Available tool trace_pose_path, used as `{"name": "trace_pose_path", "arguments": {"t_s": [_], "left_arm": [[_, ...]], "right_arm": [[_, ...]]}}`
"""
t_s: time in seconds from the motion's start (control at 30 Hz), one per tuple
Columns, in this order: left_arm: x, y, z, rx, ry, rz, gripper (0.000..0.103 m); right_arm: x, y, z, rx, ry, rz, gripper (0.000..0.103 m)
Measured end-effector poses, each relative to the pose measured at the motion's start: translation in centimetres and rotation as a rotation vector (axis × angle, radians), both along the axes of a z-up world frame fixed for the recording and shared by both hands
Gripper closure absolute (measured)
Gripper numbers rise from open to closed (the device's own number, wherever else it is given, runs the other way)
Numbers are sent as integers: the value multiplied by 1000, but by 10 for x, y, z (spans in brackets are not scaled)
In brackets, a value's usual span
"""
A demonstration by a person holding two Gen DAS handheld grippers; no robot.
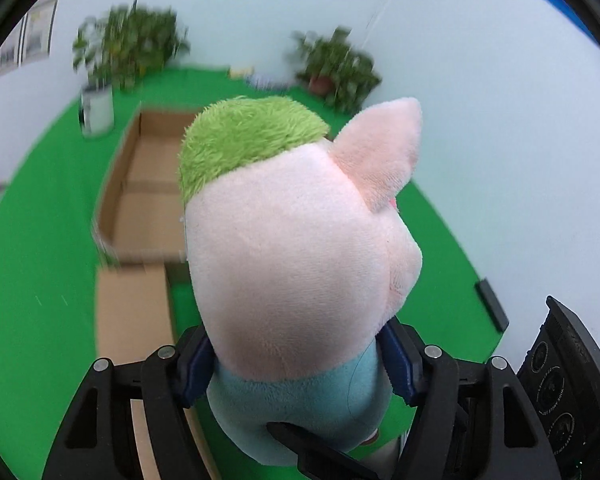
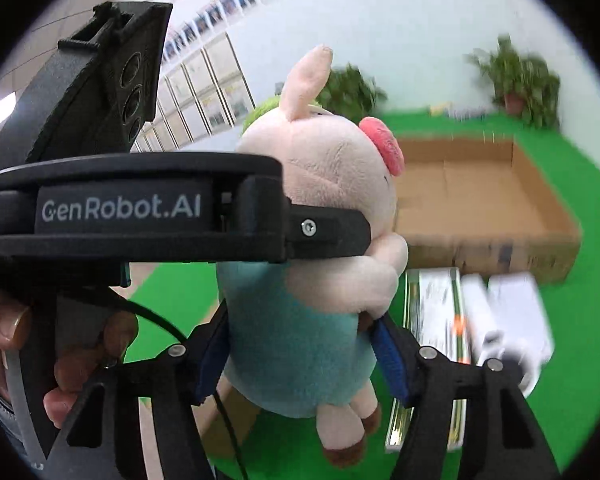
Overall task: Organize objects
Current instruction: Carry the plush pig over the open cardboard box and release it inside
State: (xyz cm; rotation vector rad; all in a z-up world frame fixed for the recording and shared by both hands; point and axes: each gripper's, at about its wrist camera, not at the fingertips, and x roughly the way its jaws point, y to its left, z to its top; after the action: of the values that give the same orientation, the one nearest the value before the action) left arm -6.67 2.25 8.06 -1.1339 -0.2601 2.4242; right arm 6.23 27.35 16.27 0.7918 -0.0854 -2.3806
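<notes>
A plush pig (image 1: 296,248) with pink head, green hair tuft and light blue body is held in the air above green turf. My left gripper (image 1: 296,364) is shut on its neck and upper body. My right gripper (image 2: 300,348) is shut on its blue belly (image 2: 296,340), from the other side. The left gripper's black housing (image 2: 140,208) crosses the right wrist view and clamps the pig at the neck. An open shallow cardboard box (image 1: 148,188) lies on the turf behind the pig; it also shows in the right wrist view (image 2: 484,200).
A folded-down cardboard flap (image 1: 132,320) lies in front of the box. Flat shiny packages and white items (image 2: 480,320) lie on the turf near the box. Potted plants (image 1: 128,44) (image 1: 336,68) stand along the white wall. The turf (image 1: 40,260) surrounds the box.
</notes>
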Motion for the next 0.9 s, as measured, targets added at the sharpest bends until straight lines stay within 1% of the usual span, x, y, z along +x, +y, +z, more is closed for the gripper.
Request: {"name": "trace_pose_path", "arguments": {"t_s": [0.07, 0.1, 0.17, 0.23, 0.33, 0.37, 0.4, 0.43, 0.5, 0.63, 0.7, 0.83, 0.9], "left_arm": [[15, -17, 30, 10, 52, 6, 36], [25, -35, 51, 13, 85, 9, 36], [28, -44, 78, 9, 134, 16, 36], [30, -53, 106, 0, 175, 26, 36], [32, -73, 149, -3, 208, 43, 36], [32, -78, 165, -2, 214, 45, 36], [28, -83, 178, -1, 221, 51, 36], [36, -93, 200, -4, 226, 56, 36], [29, -101, 229, -16, 240, 59, 37], [19, -109, 264, -29, 251, 71, 37], [13, -116, 278, -27, 244, 76, 37], [3, -121, 297, -35, 225, 82, 37], [-10, -122, 299, -43, 202, 91, 37]], "right_arm": [[-4, -14, 22, 3, 59, 4, 40], [-6, -22, 34, 4, 93, 5, 40], [-5, -30, 52, 6, 150, 9, 41], [-2, -35, 62, 4, 188, 16, 43], [-6, -45, 81, -1, 228, 30, 44], [-25, -42, 91, -4, 236, 30, 44], [-28, -46, 98, -4, 246, 29, 45], [-32, -51, 105, -7, 255, 32, 47], [-38, -57, 114, -15, 265, 36, 49], [-51, -69, 131, -35, 281, 39, 49], [-60, -73, 135, -38, 278, 43, 49], [-83, -78, 137, -41, 256, 54, 49], [-98, -79, 134, -45, 230, 61, 49]]}}
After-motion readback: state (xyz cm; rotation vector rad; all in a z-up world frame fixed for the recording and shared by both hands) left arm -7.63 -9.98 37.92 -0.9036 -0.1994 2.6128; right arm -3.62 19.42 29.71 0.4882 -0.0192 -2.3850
